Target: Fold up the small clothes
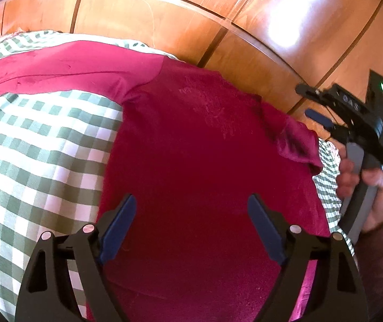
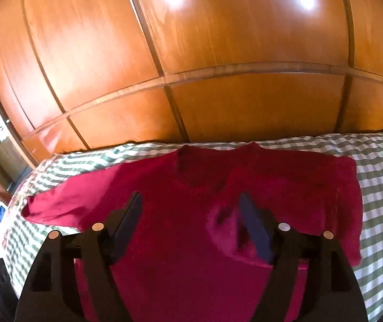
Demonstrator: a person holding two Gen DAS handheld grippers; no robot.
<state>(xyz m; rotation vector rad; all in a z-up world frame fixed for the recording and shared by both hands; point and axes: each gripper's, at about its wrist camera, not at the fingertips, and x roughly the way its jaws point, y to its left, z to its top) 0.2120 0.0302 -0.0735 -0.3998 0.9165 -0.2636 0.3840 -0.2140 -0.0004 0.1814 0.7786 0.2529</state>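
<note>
Spread blue pads of the left gripper (image 1: 191, 225) fill the foreground of the left wrist view, jaws wide apart with nothing between them, hovering over the body of the crimson shirt (image 1: 205, 147). That shirt lies flat on the checked bedspread (image 1: 38, 145), its long axis running from hem beneath the gripper up to the neck at the bed's far edge, next to the wooden wardrobe (image 1: 218, 18). One long sleeve (image 1: 57, 72) stretches out flat toward the bed's left side; the other sleeve (image 1: 293, 136) is already turned in and rumpled on the right shoulder. Beside it, off the shirt's right edge, a hand (image 1: 363, 185) holds the right gripper (image 1: 317, 107).

From the right wrist view, the right gripper (image 2: 190, 222) also stands open and empty above the shirt (image 2: 164, 214), collar (image 2: 205, 166) straight ahead, the unfolded sleeve (image 2: 78, 201) reaching toward the bedspread's (image 2: 379, 187) left edge. Judging by that, the outstretched sleeve is next, and the left gripper looks nearer to it.
</note>
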